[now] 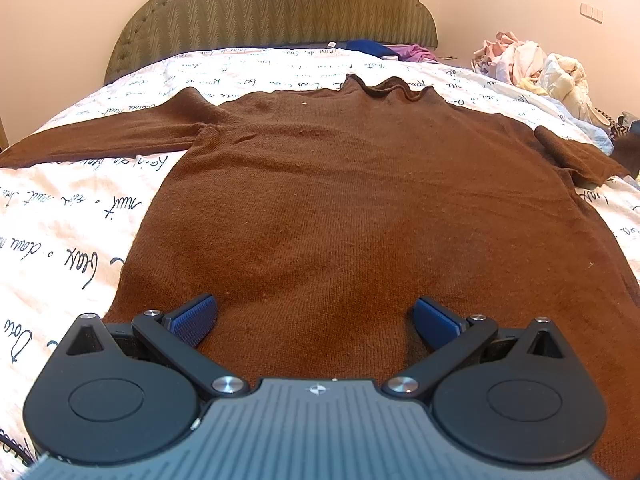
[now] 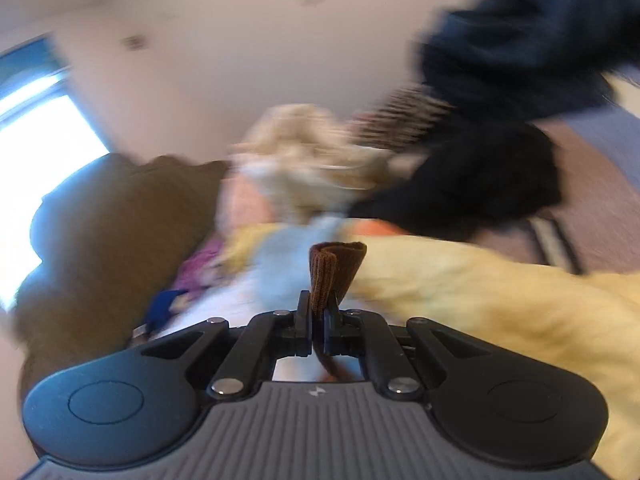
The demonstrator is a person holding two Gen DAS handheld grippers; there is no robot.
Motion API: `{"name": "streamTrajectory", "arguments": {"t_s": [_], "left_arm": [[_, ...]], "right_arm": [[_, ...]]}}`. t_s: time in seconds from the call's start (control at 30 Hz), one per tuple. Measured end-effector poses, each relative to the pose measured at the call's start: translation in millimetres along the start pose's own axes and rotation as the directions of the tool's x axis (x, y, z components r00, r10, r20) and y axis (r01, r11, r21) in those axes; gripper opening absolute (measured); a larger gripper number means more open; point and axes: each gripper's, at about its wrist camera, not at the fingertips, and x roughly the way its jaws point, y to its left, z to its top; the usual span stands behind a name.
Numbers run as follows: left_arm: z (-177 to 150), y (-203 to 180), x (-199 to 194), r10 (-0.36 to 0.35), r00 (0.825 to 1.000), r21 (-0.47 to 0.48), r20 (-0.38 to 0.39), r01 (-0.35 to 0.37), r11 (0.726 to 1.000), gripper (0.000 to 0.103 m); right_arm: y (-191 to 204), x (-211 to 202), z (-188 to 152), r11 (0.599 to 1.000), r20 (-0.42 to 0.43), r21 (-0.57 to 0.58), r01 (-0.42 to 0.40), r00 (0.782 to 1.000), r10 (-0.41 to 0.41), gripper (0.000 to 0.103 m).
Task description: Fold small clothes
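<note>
The left gripper [image 1: 316, 320] hangs spread wide over the brown sweater [image 1: 340, 208] lying flat on the bedspread [image 1: 60, 220]. The right gripper [image 2: 319, 316] pinches its cuff [image 2: 334, 270]. Heaped clothes [image 1: 532, 68] and headboard [image 1: 272, 8] lie beyond.

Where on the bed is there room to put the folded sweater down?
Bare bedspread lies left of the brown sweater, below its outstretched sleeve, and another strip runs between its collar and the headboard. The far right corner is crowded with a pile of clothes.
</note>
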Motion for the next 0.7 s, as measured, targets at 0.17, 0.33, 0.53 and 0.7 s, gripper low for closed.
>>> {"name": "streamTrajectory", "arguments": {"t_s": [0.17,0.33,0.53,0.7], "left_arm": [[0,1,-1,-0.005,1.000,-0.003,0.003,0.005,1.000,0.103],[-1,1,-2,-0.004,1.000,0.001,0.003,0.004,1.000,0.103],[-1,9,-7,-0.060,0.998,-0.023,0.022,0.061,0.998,0.103],[26,35,-29,-0.203,0.966,-0.148,0.162,0.227,0.963,0.103]], "right_arm": [[140,-10,-84,0.942,-0.272,-0.145,-0.304,0.927,0.257,0.005],[221,22,-210,0.895,-0.496,-0.222,-0.387,0.835,0.238,0.005],[191,26,-243,0.947,-0.529,-0.093,-0.309,0.821,0.215,0.020],[151,-53,-206,0.924,-0.310,0.096,-0.370,0.871,0.381,0.089]]}}
